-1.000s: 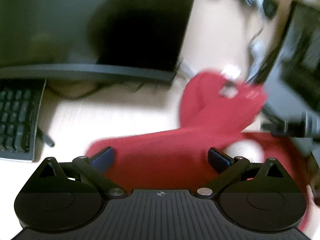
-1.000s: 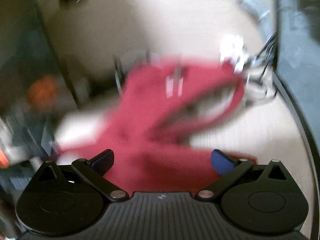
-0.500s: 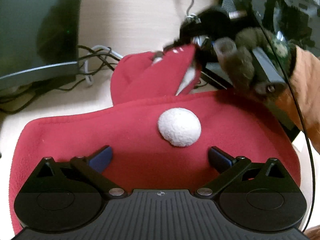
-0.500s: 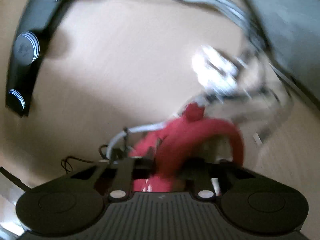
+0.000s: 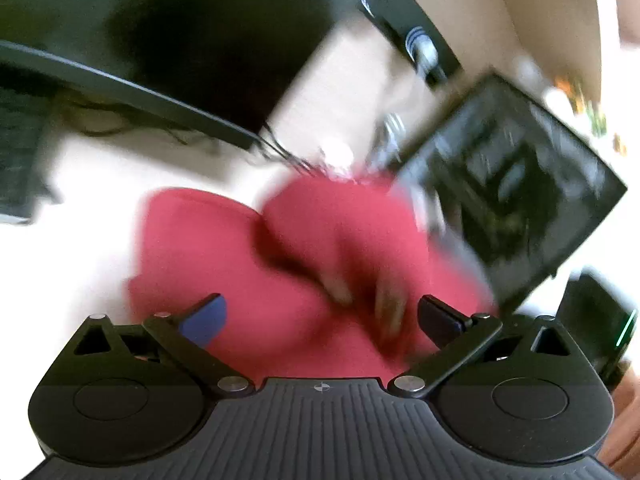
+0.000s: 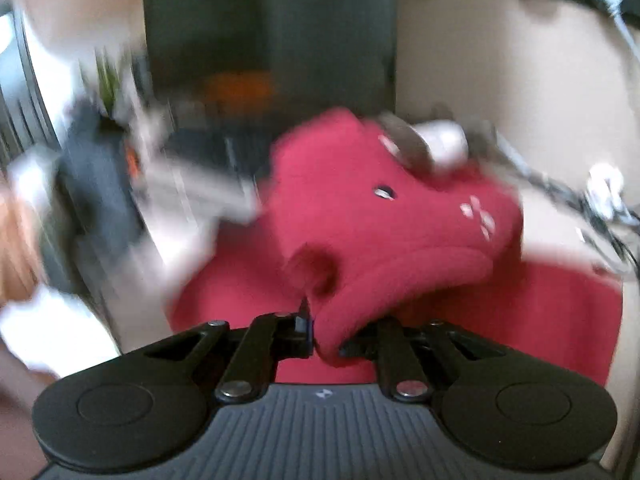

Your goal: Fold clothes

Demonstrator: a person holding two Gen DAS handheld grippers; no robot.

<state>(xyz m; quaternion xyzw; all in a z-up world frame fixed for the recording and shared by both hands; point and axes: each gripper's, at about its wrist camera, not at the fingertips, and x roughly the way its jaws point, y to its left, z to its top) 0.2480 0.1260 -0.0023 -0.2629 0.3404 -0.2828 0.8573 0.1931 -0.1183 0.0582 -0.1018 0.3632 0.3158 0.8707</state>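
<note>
A red fleece garment (image 5: 328, 232) lies bunched on the pale desk, blurred by motion. My left gripper (image 5: 320, 316) hovers over its near part, open, with the blue-padded fingers (image 5: 204, 318) wide apart and pressing nothing. In the right wrist view the red garment (image 6: 380, 232) shows a metal eyelet and small white stitched marks. My right gripper (image 6: 324, 334) is shut on a thick fold of it, and the fabric rises from the jaws in a raised hump. The rest of the cloth spreads flat behind on the right.
A dark monitor (image 5: 180, 20) and a keyboard (image 5: 16, 152) stand at the back left. A black see-through computer case (image 5: 512, 184) sits to the right, touching the garment. Cables (image 6: 600, 200) trail over the desk at the right. A dark box (image 6: 272, 40) stands behind the garment.
My right gripper went from open to shut on a fold of the red garment and swung with it. The left gripper stayed open while its view swept sideways over the cloth.
</note>
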